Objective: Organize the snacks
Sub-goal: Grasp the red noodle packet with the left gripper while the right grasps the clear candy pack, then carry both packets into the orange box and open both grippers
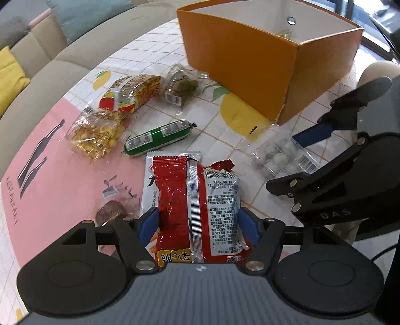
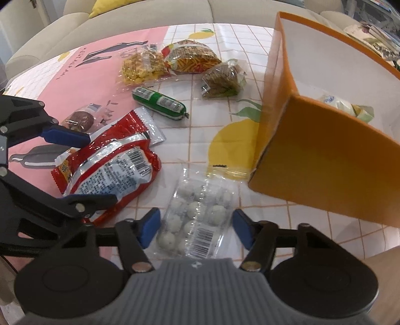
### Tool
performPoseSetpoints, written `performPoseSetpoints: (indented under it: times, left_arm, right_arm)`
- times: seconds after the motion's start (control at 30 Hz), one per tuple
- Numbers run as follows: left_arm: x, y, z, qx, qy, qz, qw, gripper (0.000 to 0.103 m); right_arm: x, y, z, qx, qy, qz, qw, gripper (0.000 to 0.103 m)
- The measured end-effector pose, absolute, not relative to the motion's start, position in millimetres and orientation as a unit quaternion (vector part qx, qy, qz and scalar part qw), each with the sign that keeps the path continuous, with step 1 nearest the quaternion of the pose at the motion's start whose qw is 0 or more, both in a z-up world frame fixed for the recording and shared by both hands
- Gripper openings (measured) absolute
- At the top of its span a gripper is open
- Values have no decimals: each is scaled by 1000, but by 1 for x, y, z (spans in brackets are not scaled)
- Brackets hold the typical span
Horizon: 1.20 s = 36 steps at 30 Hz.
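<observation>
My left gripper [image 1: 197, 225] is open, its blue pads on either side of a red snack packet [image 1: 197, 207] lying on the table; the packet also shows in the right wrist view [image 2: 110, 162]. My right gripper [image 2: 195, 227] is open around a clear pack of white balls [image 2: 197, 220], which also shows in the left wrist view [image 1: 280, 157]. An orange box [image 2: 322, 155] stands at the right with pale packets inside; it also shows in the left wrist view [image 1: 250, 62].
Loose snacks lie on the patterned tablecloth [image 2: 225, 140]: a green sausage [image 2: 160, 102], a yellow cracker bag [image 2: 142, 67], a striped red-yellow bag [image 2: 192, 57], a brownish-green pack [image 2: 222, 80] and a brown cookie [image 2: 80, 120]. A beige sofa [image 2: 150, 17] stands behind the table.
</observation>
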State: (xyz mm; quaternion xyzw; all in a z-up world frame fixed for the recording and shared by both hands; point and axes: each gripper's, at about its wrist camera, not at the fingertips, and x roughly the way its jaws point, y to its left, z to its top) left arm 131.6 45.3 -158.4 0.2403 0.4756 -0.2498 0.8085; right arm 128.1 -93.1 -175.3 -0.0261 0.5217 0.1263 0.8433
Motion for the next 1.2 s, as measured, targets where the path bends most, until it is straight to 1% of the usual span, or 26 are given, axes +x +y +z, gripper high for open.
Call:
performPoseSetpoints:
  times: [0.23,0.33,0.73,0.83,1.0,1.2]
  left_arm:
    - [132,53,-151,174,494,-209,826,79]
    - [129,57,-142,146,500,-184,834,79]
    - [111,71,-104,85,493,-108,859,77]
    - [106,78,-92,49,485,-96,868,77]
    - [100,86,-66,-9,469,-87,879,77]
    - [105,73,-27,-36,445,-100,889,76]
  right_arm:
    - [127,-99,-169,-5,517,126,846,55]
    - [125,-103,-162,8,512,127,850,55]
    - [116,-122,-130,90,504,151,845,53]
    - [110,-128,-119,114,499,165,843,52]
    - [102,-142,-92,123,473,175,855,52]
    - [105,-167,-55,144,436,185,869,51]
